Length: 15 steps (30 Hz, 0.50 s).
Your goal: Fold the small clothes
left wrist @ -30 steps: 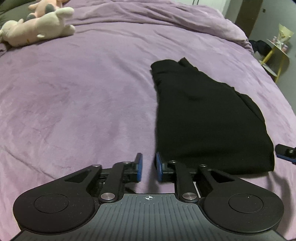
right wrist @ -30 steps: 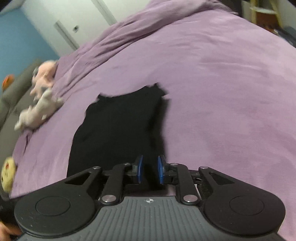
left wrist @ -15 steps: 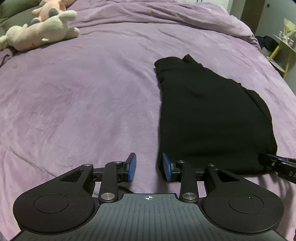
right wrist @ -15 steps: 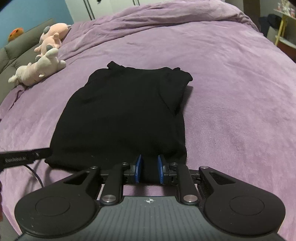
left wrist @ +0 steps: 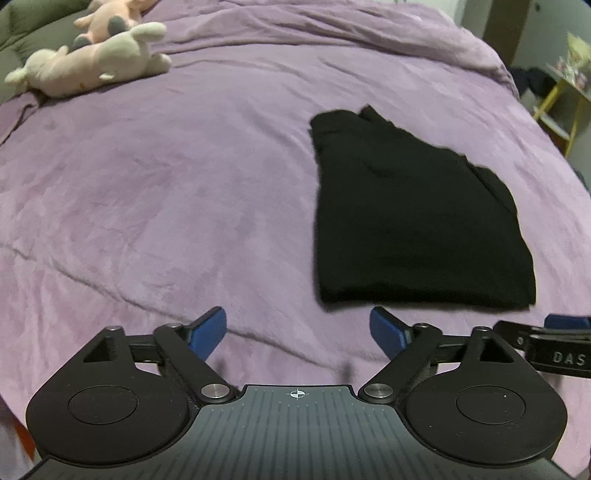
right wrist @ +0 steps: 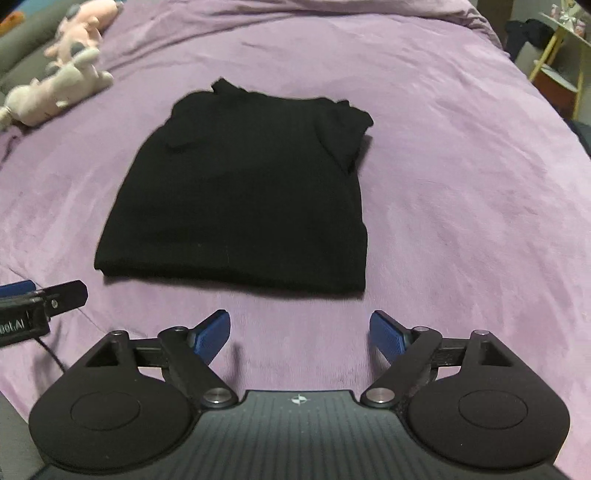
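From the left wrist, the left gripper (left wrist: 298, 328) is spreading its jaws, nothing between them, just short of the folded black garment (left wrist: 413, 221) on the purple bedspread (left wrist: 147, 203). From the right wrist, the right gripper (right wrist: 300, 332) is likewise spreading, empty, just short of the garment's near edge.

1. A bedroom in a home: a wide bed (left wrist: 155, 206) under a purple cover takes up almost all of both views
2. Plush toys (left wrist: 92, 62) lie at its far left edge, against a grey-green cushion (right wrist: 18, 55)
3. A black garment (right wrist: 243, 192) lies folded on the cover
4. Past the far right corner stands a yellow-legged side table (right wrist: 554, 62) with small things on it, dark clothing (right wrist: 524, 33) heaped beside it
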Available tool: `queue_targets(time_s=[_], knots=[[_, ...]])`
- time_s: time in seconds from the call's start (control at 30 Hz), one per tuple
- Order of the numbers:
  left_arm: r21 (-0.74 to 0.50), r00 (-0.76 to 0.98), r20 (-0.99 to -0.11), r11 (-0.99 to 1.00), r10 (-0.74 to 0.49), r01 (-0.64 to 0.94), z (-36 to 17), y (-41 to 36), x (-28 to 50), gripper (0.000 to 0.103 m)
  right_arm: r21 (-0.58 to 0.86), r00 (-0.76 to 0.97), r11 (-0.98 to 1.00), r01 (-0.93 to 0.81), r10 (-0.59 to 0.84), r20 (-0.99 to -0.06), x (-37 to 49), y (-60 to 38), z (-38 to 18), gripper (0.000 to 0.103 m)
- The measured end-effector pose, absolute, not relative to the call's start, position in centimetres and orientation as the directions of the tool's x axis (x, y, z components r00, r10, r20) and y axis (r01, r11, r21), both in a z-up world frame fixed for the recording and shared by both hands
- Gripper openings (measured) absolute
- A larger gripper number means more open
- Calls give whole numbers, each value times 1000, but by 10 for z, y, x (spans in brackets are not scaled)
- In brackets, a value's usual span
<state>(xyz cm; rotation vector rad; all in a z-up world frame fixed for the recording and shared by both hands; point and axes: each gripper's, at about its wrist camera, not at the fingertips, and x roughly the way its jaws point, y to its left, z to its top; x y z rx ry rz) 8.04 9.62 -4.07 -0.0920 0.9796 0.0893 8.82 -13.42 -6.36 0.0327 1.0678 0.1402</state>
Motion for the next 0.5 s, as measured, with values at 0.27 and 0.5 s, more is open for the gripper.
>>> queue_targets(time_s=[0.27, 0.5], knots=[[25, 503, -861, 994, 74, -104, -39, 84, 87, 91, 91, 446, 994, -61, 109, -889, 88, -124, -54, 89], [70, 504, -858, 995, 95, -68, -39, 71, 84, 95, 60, 452, 998, -27, 65, -890, 90, -125, -46, 92]])
